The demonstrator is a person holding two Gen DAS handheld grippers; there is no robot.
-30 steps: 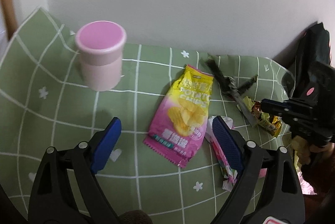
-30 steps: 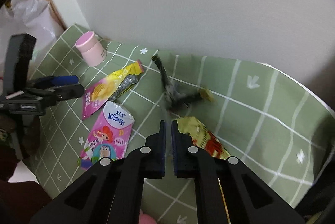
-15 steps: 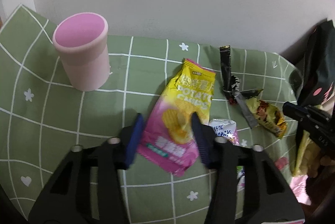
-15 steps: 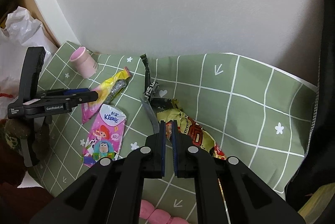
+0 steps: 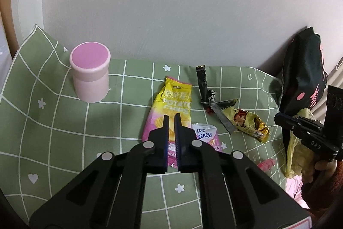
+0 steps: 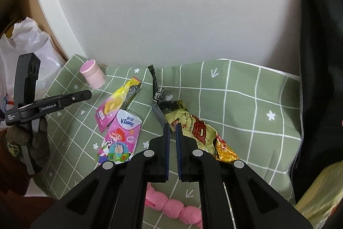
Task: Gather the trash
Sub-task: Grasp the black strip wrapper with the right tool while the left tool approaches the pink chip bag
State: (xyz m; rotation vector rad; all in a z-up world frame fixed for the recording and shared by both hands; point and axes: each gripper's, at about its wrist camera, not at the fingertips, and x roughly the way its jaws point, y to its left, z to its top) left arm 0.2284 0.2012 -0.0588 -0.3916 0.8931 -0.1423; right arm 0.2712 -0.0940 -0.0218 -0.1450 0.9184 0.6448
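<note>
On the green checked cloth (image 5: 53, 121) lie a yellow-pink potato chips bag (image 5: 173, 100) (image 6: 109, 108), a pink Kleenex pack (image 5: 205, 132) (image 6: 122, 134), a yellow-red snack wrapper (image 5: 246, 119) (image 6: 199, 132) and black strip wrappers (image 5: 202, 81) (image 6: 155, 87). My left gripper (image 5: 171, 116) (image 6: 89, 93) hovers over the chips bag, its jaws closing to shut with nothing pinched; the bag lies flat below. My right gripper (image 6: 172, 125) (image 5: 277, 118) is shut and empty above the near end of the snack wrapper.
A pink cup (image 5: 90, 74) (image 6: 93, 75) stands upright at the cloth's far left. A black bag (image 5: 304, 70) leans on the wall at right, a yellow plastic bag (image 5: 298, 149) hangs by the right hand. A pink lumpy strip (image 6: 171, 205) lies near the front. A white plastic bag (image 6: 27, 47) sits off the left.
My left jaws went from wide open to shut, catching nothing, and the gripper rose slightly. My right gripper stayed shut, lifting and shifting over the snack wrapper.
</note>
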